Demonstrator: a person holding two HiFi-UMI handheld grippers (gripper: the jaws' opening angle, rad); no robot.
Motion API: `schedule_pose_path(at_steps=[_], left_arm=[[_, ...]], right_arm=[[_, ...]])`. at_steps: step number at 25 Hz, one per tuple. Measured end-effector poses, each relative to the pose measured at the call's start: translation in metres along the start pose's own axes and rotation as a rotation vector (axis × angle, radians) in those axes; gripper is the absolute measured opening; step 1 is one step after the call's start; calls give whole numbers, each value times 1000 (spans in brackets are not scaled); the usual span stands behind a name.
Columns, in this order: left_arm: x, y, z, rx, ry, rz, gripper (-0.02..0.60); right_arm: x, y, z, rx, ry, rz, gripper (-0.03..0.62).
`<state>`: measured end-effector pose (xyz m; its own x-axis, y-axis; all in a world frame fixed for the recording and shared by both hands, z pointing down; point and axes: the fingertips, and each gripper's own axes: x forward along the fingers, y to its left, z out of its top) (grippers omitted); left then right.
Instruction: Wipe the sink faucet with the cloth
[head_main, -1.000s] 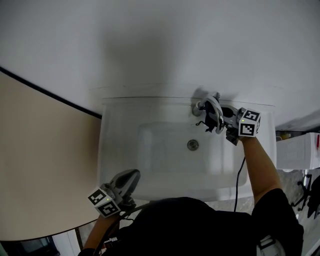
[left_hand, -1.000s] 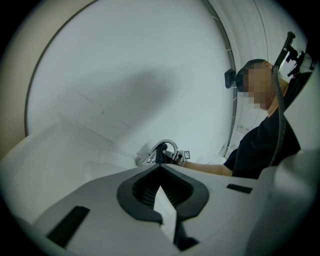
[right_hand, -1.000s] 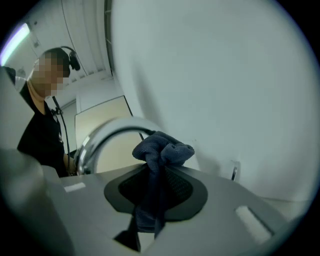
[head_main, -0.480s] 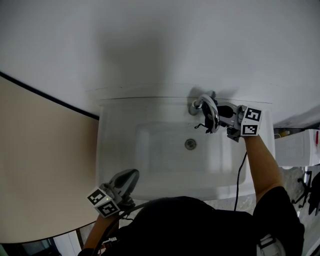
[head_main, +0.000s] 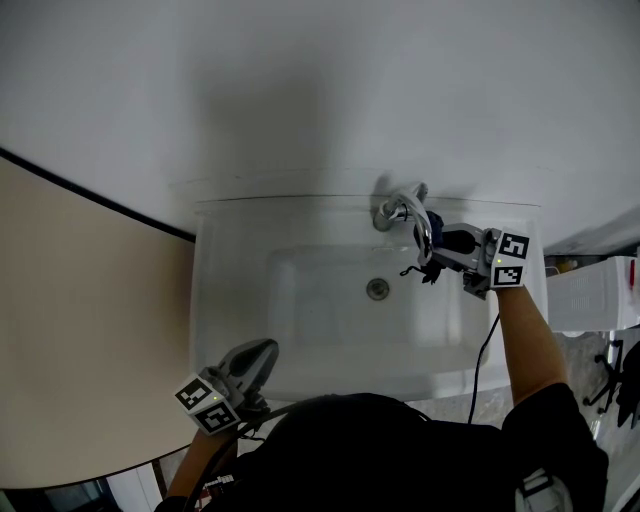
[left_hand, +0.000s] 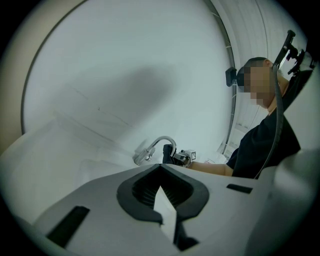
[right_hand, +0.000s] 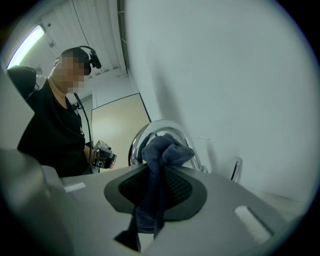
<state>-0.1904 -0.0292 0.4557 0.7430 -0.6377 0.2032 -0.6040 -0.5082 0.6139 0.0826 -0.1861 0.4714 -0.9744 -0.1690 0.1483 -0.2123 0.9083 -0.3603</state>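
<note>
dark blue cloth (right_hand: 162, 152) clamped between right gripper (head_main: 445, 245) jaws, bunched end held against curved chrome faucet (head_main: 404, 209) at back rim of white sink (head_main: 215, 260). left gripper (head_main: 262, 352) closed tight, empty, held at sink's near edge, well apart from faucet.

Washroom: white sink (head_main: 300, 320), chrome faucet (head_main: 402, 206), plain wall (head_main: 300, 90)

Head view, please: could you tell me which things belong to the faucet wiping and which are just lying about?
In the job: faucet; cloth, clamped in the right hand-held gripper; sink.
Just about: left hand-held gripper, shut and empty, at the sink's near corner; beige surface; white container.
</note>
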Motion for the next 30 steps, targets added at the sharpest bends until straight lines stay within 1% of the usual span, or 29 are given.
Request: schedule_pose_path(at_steps=[5, 9, 12, 14, 15, 17, 18, 20, 23, 27, 30], left_arm=[[2, -2, -3, 0, 6, -6, -11], [4, -5, -5, -1, 3, -11, -11], [5, -5, -6, -5, 3, -13, -11], [3, -5, -5, -7, 0, -13, -12], [2, -6, -4, -6, -3, -14, -11], [0, -7, -2, -2, -10, -21, -12], [1, -8, -2, 1, -15, -26, -11], [2, -9, -2, 5, -28, -36, -11], [0, -10, -1, 6, -40, -41, -12], [-7, -8, 0, 6, -51, -43, -11], [-13, -6, 2, 2, -66, -42, -11]], right_arm=[[-4, 15, -27, 32, 57, 28, 71], [-7, 27, -33, 40, 71, 33, 71], [-18, 39, -36, 30, 108, 30, 71], [-30, 47, -21, 10, 86, -1, 71], [-36, 48, -5, -9, 60, -37, 71], [-42, 43, 35, -73, 32, -138, 71], [-41, 40, 56, -116, 43, -187, 71], [-29, 33, 91, -200, 105, -254, 71], [4, 20, 116, -268, 244, -290, 71], [40, -10, 108, -287, 479, -333, 71], [55, -24, 99, -268, 598, -358, 72]])
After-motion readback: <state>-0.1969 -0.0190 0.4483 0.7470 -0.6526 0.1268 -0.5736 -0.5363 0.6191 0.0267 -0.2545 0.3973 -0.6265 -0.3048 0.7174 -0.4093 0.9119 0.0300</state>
